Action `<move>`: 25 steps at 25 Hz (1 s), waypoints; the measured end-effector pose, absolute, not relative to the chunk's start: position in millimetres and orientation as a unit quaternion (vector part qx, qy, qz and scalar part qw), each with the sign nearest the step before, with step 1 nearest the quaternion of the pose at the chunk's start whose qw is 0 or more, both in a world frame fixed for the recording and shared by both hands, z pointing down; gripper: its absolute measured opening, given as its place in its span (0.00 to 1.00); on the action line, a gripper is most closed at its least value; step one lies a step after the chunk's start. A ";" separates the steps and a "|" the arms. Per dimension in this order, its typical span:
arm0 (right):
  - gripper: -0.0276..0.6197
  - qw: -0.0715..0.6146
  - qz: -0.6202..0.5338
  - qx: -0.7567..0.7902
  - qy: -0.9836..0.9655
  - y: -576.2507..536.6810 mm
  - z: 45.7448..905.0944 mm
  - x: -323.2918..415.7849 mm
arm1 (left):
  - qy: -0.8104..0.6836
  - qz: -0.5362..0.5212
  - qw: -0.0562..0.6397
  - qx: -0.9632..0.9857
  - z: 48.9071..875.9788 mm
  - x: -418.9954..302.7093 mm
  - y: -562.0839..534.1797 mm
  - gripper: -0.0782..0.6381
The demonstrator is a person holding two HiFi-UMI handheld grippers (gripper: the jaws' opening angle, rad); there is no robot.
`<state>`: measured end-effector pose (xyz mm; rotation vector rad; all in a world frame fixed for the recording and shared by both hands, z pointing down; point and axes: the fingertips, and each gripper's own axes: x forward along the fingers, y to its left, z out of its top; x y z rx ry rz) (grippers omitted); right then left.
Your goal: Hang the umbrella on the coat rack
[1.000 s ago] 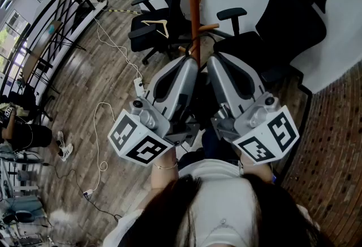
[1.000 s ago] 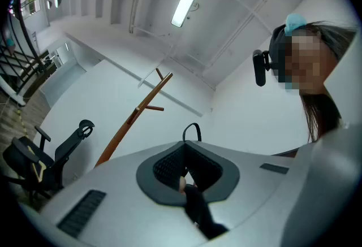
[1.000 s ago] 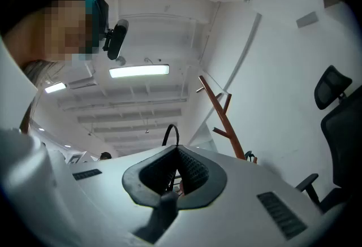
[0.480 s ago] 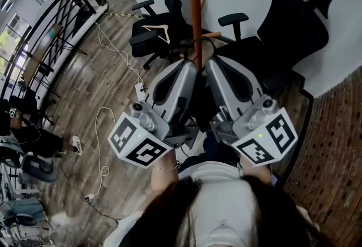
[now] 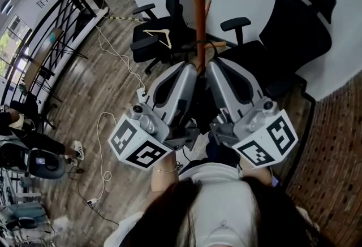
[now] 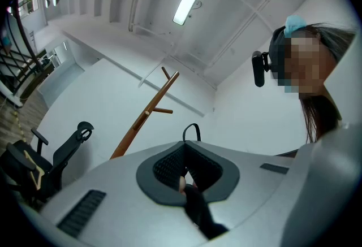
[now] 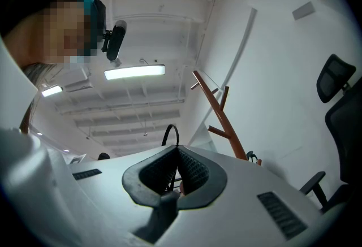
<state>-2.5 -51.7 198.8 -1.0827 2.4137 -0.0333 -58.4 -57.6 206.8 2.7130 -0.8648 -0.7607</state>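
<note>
The wooden coat rack pole point(image 5: 198, 8) rises straight ahead of me, with a short peg point(image 5: 219, 44) low on its right side. My left gripper point(image 5: 191, 68) and right gripper point(image 5: 212, 65) point up side by side at its base. Both are shut on the dark folded umbrella point(image 5: 195, 127), which hangs between them, mostly hidden. Its thin black strap loop point(image 5: 206, 43) sticks out past the fingertips, right by the peg. The left gripper view shows the loop point(image 6: 192, 130) above the left gripper point(image 6: 184, 175) and the rack point(image 6: 144, 116) behind. The right gripper view shows the same loop point(image 7: 169, 133), right gripper point(image 7: 176, 175) and rack point(image 7: 220, 118).
Black office chairs stand either side of the rack, one at the left point(image 5: 161, 25) with a wooden hanger point(image 5: 160, 34) on it, and a larger one at the right point(image 5: 294, 20). A white wall is behind. Cables point(image 5: 104, 121) trail over the wood floor; a railing point(image 5: 51, 31) runs along the left.
Both grippers, still shut on the umbrella, have drawn closer to the rack pole. The strap loop now sits by the lower peg.
</note>
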 end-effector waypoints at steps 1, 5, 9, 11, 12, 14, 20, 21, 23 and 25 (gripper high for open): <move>0.10 0.246 -0.012 -0.397 0.884 -54.3 198.3 -3.0 | -0.291 -0.257 0.097 0.916 206.4 -59.0 -60.0 0.12; 0.10 0.245 -0.010 -0.397 0.884 -64.2 195.9 -5.2 | -0.291 -0.256 0.095 0.917 203.9 -60.8 -69.8 0.12; 0.10 0.246 -0.011 -0.394 0.885 -76.1 194.4 -6.5 | -0.292 -0.256 0.092 0.917 201.8 -62.7 -80.8 0.12; 0.10 0.246 -0.012 -0.392 0.886 -80.7 194.1 -8.1 | -0.294 -0.257 0.091 0.916 201.4 -64.7 -85.1 0.12; 0.10 0.246 -0.012 -0.391 0.887 -82.4 193.9 -9.0 | -0.295 -0.258 0.090 0.916 201.1 -65.9 -86.5 0.12; 0.10 0.246 -0.013 -0.390 0.887 -85.2 192.9 -10.6 | -0.296 -0.259 0.089 0.915 199.8 -67.8 -88.8 0.12; 0.10 0.245 -0.012 -0.387 0.889 -101.2 191.0 -10.4 | -0.298 -0.261 0.089 0.914 198.4 -66.7 -104.4 0.12; 0.10 0.245 -0.012 -0.386 0.889 -104.3 191.0 -9.4 | -0.299 -0.260 0.089 0.914 198.6 -65.3 -107.5 0.12; 0.10 0.245 -0.012 -0.384 0.890 -110.6 191.2 -7.8 | -0.300 -0.259 0.088 0.914 199.1 -62.9 -113.9 0.12; 0.10 0.245 -0.013 -0.383 0.891 -116.9 191.8 -6.7 | -0.301 -0.258 0.088 0.914 199.3 -62.2 -120.0 0.12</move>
